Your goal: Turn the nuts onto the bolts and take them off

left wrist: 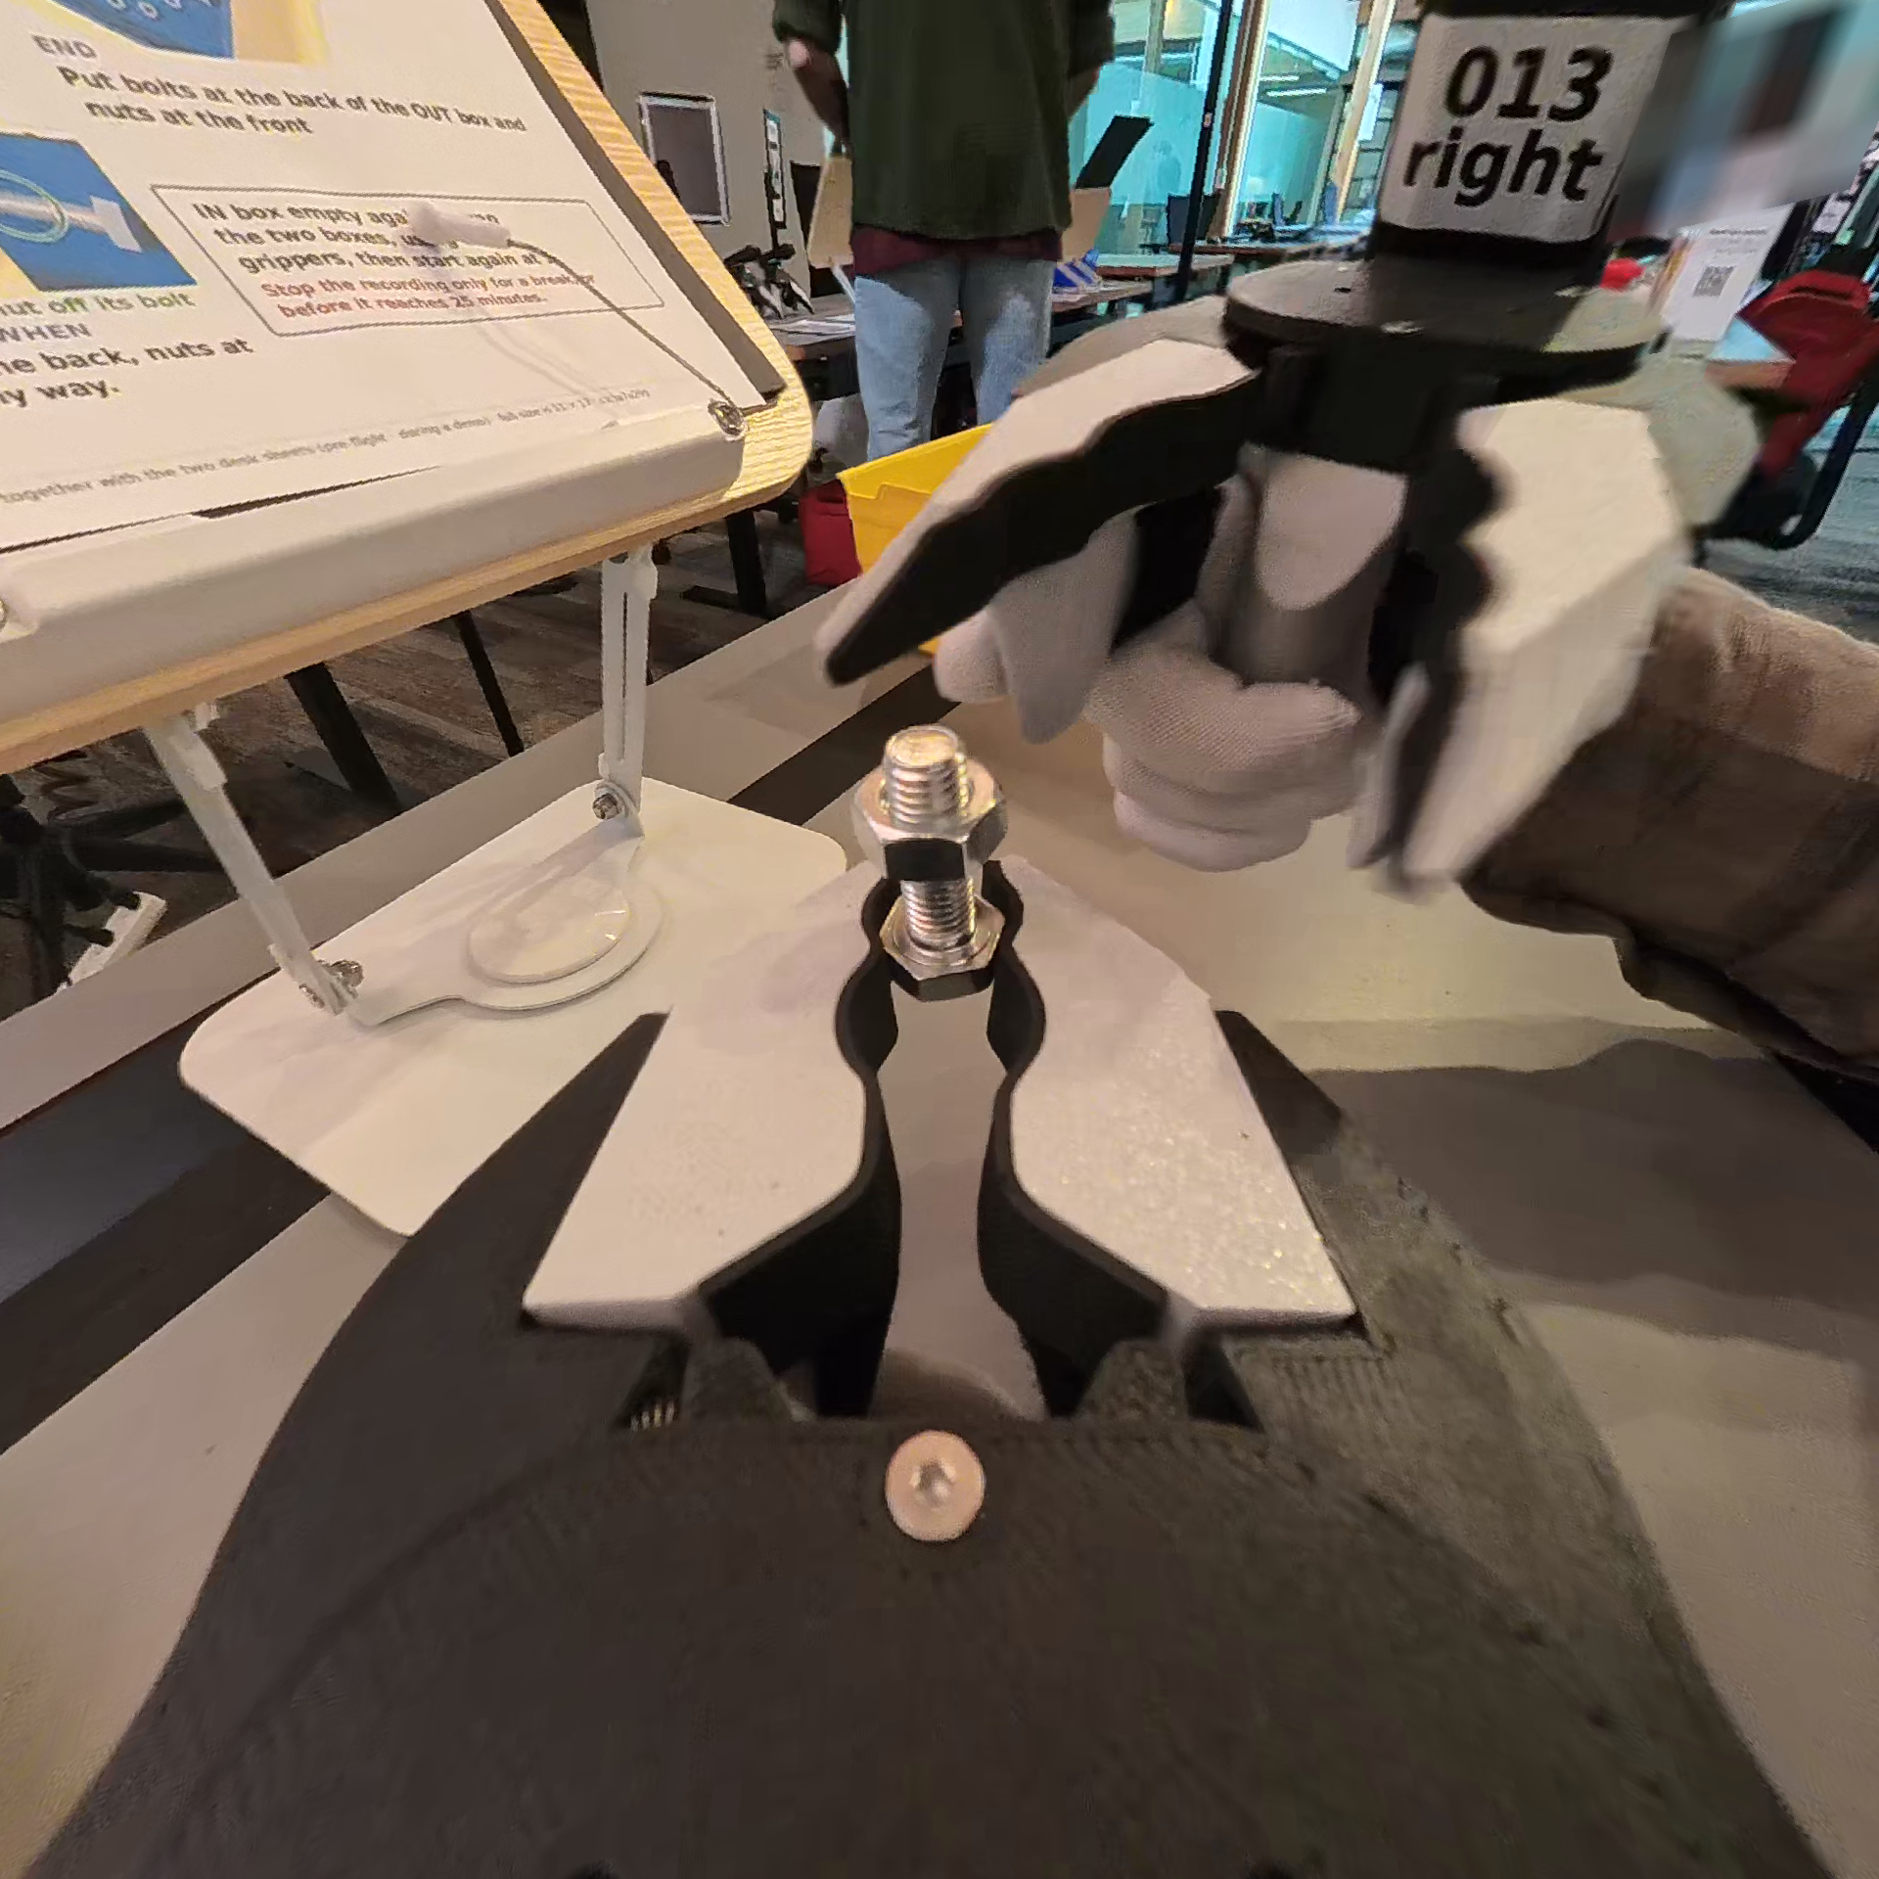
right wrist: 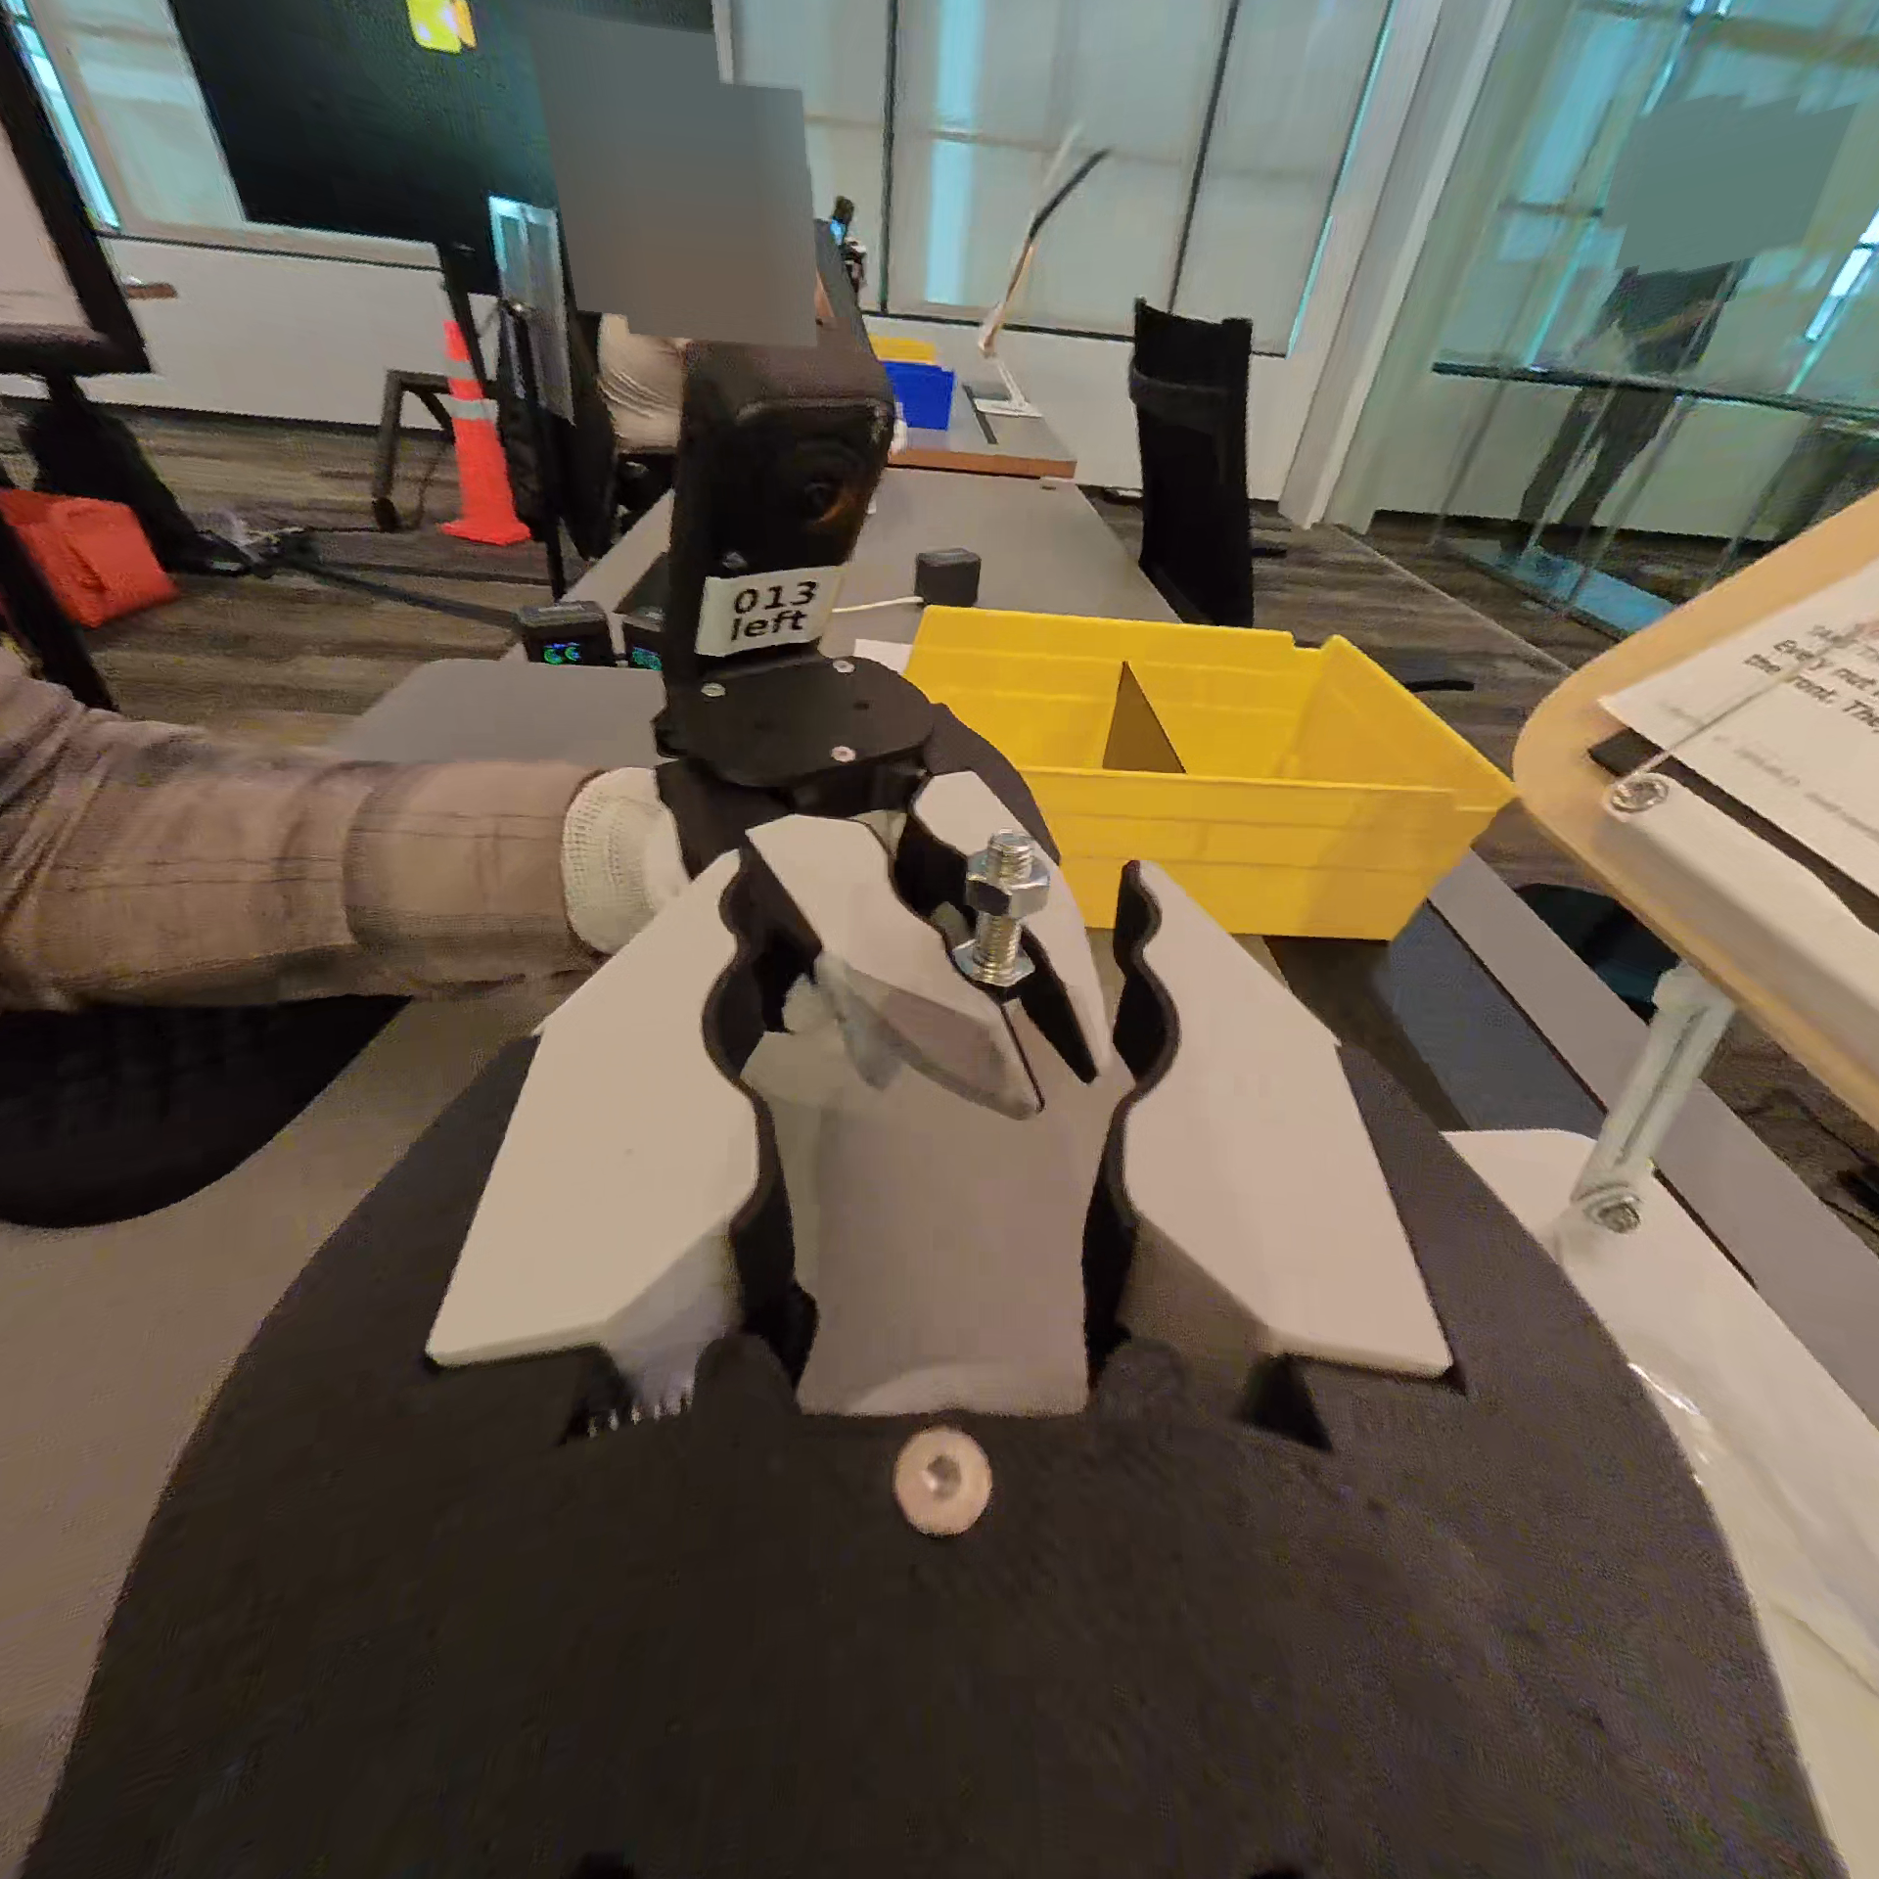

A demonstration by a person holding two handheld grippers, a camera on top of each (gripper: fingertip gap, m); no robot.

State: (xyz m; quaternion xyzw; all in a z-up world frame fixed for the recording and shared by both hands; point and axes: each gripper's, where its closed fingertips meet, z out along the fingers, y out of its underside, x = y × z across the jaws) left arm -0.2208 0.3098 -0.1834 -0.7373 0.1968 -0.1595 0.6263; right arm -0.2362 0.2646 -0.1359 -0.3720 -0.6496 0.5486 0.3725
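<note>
Left gripper [left wrist: 941,951]: nearest in the left wrist view, its jaws closed tight on the hexagonal head of one bolt [left wrist: 927,844], which stands threads-up above the grey table [left wrist: 1525,1373].
Nut [left wrist: 930,826]: one, threaded partway down the bolt, with thread showing above and below it.
Right gripper [right wrist: 941,966]: jaws spread wide and empty, held just beside the bolt and touching nothing.
Risk, slip: I judge the left grip is on the head only, so a hard turn at the nut could spin or tip the bolt out.
Risk, drop: if the right jaws close off-centre on the nut flats, it may skid; once free of the thread it could fall and roll away.
Yellow bin [right wrist: 1200,803]: one behind the bolt, with one divider making two compartments; I can't tell what they hold.
Document stand [left wrist: 488,915]: one, white, carrying a printed sheet.
Count: one bolt, one nut, two grippers.
</note>
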